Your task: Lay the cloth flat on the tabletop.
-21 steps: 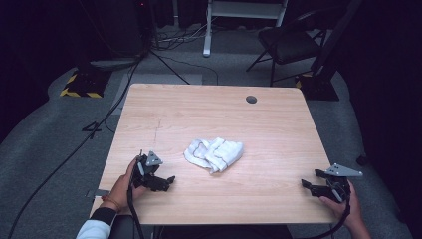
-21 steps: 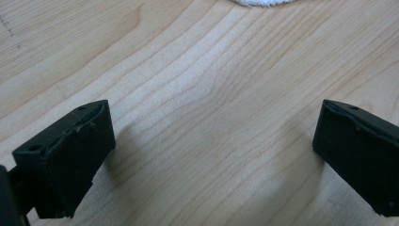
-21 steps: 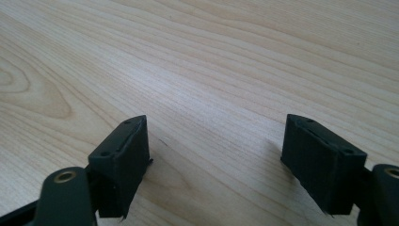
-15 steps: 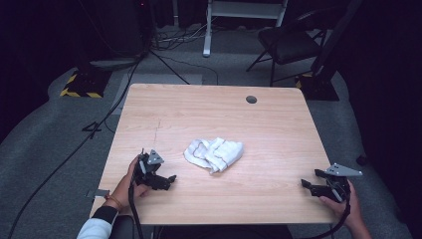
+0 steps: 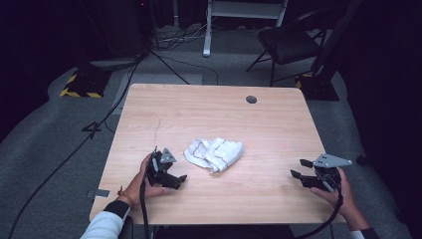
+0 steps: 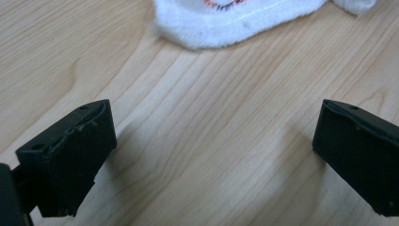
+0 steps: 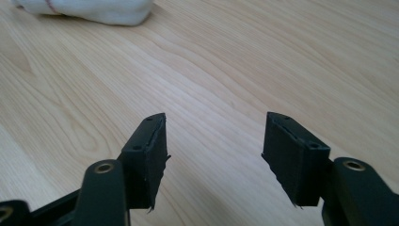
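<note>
Both claws gape empty over the pale wooden table [image 5: 209, 114], dark room around.

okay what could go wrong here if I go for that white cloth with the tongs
The white cloth lies crumpled in loose folds, so the left tongs, open just beside it, may pinch only one layer and drag the rest across the table.
The right tongs, open near the table's right edge, are well away from the cloth, so a long reach could bunch or push it before any grip.
</note>
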A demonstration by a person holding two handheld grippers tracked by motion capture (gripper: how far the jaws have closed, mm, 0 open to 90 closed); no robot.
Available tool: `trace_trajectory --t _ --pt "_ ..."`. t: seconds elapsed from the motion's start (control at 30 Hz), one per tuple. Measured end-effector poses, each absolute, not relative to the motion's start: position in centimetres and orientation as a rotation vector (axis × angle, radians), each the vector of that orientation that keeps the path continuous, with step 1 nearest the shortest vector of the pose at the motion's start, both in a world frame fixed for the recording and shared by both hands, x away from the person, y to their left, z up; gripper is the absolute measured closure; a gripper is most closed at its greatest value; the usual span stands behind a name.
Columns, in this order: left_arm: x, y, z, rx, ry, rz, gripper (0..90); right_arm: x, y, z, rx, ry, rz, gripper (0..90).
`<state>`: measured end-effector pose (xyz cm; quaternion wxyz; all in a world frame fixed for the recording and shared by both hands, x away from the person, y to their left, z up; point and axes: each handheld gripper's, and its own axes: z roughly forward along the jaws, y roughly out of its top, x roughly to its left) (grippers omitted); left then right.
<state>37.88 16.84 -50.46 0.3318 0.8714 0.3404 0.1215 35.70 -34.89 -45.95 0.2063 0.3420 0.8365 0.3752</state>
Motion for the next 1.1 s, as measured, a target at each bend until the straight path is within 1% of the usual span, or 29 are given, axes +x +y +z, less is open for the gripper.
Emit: trace_trajectory --t 0.1,0.17,0.2,0.23,0.4,0.43,0.47,0.5,0.53,0.57,0.6,0.63,0.7,0.8,0.83,0.87,0.9,0.97,1.03,1.1 --pt "38.3 16.3 -50.4 2.3 0.816 0.293 0.3 36.4 -32.9 -45.5 0.882 2.358 1.063 43.0" --pt "38.5 16.0 -50.5 2.3 0.811 0.288 0.3 36.7 -32.2 -45.4 0.867 2.367 1.074 42.9" --pt "38.9 15.8 -50.4 2.302 0.812 0.288 0.3 37.0 -31.3 -45.2 0.843 2.37 1.073 43.2" --pt "39.6 15.2 -50.4 2.302 0.813 0.289 0.7 37.3 -29.5 -45.0 0.78 2.379 1.079 45.9" --pt "40.5 13.8 -50.4 2.304 0.792 0.282 1.2 38.2 -24.8 -44.7 0.687 2.413 1.113 47.5" --pt "40.7 13.6 -50.4 2.306 0.79 0.277 1.2 38.2 -24.8 -44.7 0.687 2.413 1.113 47.5" --pt "41.2 13.3 -50.4 2.299 0.789 0.275 2.5 38.5 -22.9 -44.8 0.65 2.436 1.138 47.8" --pt "41.3 13.2 -50.4 2.296 0.793 0.279 3.7 38.6 -21.9 -44.8 0.62 2.445 1.131 48.0" --pt "41.3 13.2 -50.4 2.296 0.793 0.279 4.4 38.6 -21.9 -44.8 0.62 2.445 1.131 48.0" --pt "41.6 13.0 -50.4 2.292 0.795 0.279 4.8 38.8 -20.2 -45.0 0.589 2.466 1.148 48.7" --pt "41.8 12.9 -50.3 2.287 0.797 0.284 5.7 38.9 -19.4 -45.2 0.579 2.462 1.147 48.7" --pt "41.8 12.9 -50.3 2.287 0.797 0.284 8.2 38.9 -19.4 -45.2 0.579 2.462 1.147 48.7" --pt "42.0 12.8 -50.2 2.263 0.79 0.299 18.3 39.4 -17.4 -45.7 0.557 2.493 1.153 49.6" --pt "42.1 12.7 -50.2 2.249 0.784 0.297 25.9 39.5 -15.7 -46.1 0.533 2.519 1.147 49.5" --pt "42.1 12.7 -50.2 2.249 0.784 0.297 29.2 39.5 -15.7 -46.1 0.533 2.519 1.147 49.5" --pt "42.1 12.7 -50.2 2.241 0.771 0.297 34.9 39.6 -14.8 -46.4 0.509 2.536 1.135 49.5" --pt "42.1 12.7 -50.2 2.241 0.771 0.297 38.4 39.6 -14.8 -46.4 0.509 2.536 1.135 49.5" --pt "42.0 12.6 -50.1 2.236 0.736 0.28 49.1 39.7 -13.8 -47.0 0.493 2.556 1.112 49.9" --pt "41.8 12.4 -50.0 2.245 0.713 0.264 61.4 39.9 -13.4 -47.3 0.492 2.554 1.095 55.9" --pt "41.6 12.3 -49.9 2.26 0.701 0.26 70.3 40.1 -13.3 -47.6 0.498 2.542 1.069 62.9"
